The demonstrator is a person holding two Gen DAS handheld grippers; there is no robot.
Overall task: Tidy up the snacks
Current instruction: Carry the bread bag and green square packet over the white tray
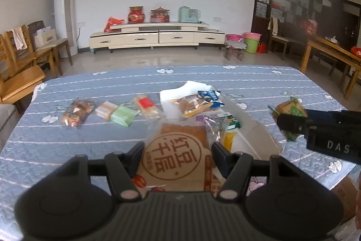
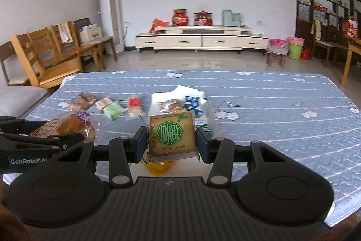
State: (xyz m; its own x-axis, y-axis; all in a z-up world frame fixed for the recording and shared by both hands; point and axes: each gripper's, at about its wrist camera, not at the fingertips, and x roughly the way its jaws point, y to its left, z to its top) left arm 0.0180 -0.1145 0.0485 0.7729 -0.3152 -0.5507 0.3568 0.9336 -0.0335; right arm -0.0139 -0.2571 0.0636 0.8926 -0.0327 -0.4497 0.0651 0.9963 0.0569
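I hold two snacks clear of the table. My left gripper (image 1: 178, 150) pinches a red-bean bread packet (image 1: 178, 150) flat between its pads, lifted above the near end of the white tray (image 1: 255, 134); my right gripper (image 2: 171, 141) clamps a green-labelled cracker pack (image 2: 172, 136), face up, over the same tray's near end. Both hands sit about equally near it, the right one just to the right of the left. The tray already holds a heap of wrapped snacks. Left of it, four packets lie in a loose row on the blue quilted cloth (image 1: 67, 150): a brown pastry bag (image 1: 76, 112), a tan wafer (image 1: 106, 108), a green pack (image 1: 124, 115), a red-labelled biscuit (image 1: 146, 105).
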